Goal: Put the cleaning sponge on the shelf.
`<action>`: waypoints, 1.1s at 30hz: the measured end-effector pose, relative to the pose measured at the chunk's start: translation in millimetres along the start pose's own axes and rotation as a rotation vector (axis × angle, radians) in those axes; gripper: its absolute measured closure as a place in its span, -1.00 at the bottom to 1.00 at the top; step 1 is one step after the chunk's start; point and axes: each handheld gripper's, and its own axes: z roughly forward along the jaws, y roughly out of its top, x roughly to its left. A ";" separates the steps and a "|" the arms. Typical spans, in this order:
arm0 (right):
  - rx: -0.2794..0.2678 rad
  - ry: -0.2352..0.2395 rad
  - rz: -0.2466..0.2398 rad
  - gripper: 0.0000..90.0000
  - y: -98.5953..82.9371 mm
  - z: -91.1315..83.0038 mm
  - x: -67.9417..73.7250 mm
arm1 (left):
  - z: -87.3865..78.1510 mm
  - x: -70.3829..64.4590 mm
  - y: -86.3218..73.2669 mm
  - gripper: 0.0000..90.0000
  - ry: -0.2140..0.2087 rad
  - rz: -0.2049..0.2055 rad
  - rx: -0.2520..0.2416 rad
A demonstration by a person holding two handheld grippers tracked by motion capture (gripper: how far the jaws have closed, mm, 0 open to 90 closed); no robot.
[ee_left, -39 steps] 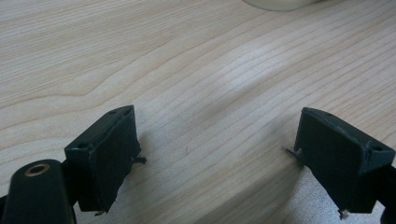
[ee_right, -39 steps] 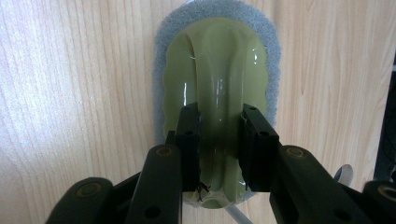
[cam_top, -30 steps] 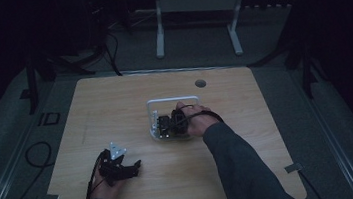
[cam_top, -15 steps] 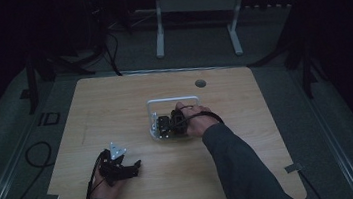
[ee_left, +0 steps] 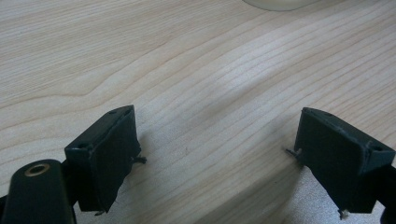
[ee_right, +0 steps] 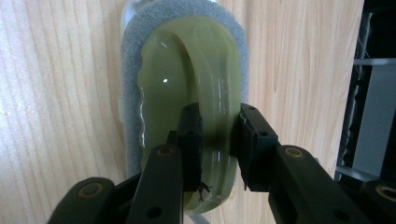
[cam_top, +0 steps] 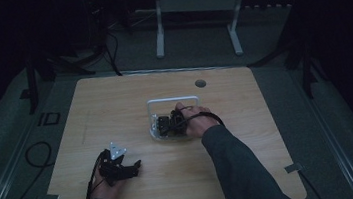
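A pale green see-through handle (ee_right: 187, 60) arches over a grey sponge pad (ee_right: 133, 51), which lies on the wooden table (cam_top: 114, 101). My right gripper (ee_right: 219, 126) is shut on the near part of that arch, one jaw on each side. From above, the right gripper (cam_top: 167, 124) sits at mid-table inside a white frame-like thing (cam_top: 172, 100). My left gripper (cam_top: 134, 165) rests near the front left, apart from it. Its jaws stand wide open over bare wood, with nothing between the left gripper (ee_left: 219, 140) fingers.
A round grey grommet (cam_top: 201, 83) is set in the table's far side. Cables (cam_top: 35, 156) trail off the left edge. Metal stand legs (cam_top: 159, 31) rise on the dark floor beyond the table. A pale rounded edge (ee_left: 275, 3) shows ahead of the left jaws.
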 end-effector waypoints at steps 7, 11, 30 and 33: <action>-0.004 -0.004 0.011 0.60 -0.8 1.1 -1.3 | 0.0 -0.1 0.0 -0.70 0.000 -0.001 0.000; -0.009 -0.010 0.027 0.51 -1.9 -0.5 -2.7 | 0.0 -0.1 0.0 -0.70 -0.001 -0.001 0.000; -0.113 -0.046 0.107 0.30 -12.2 -25.1 2.3 | 0.1 -0.1 0.0 -0.70 0.000 -0.001 -0.001; -0.132 -0.037 0.131 0.30 -15.1 -30.5 2.4 | 0.1 -0.1 0.0 -0.70 0.000 -0.001 -0.001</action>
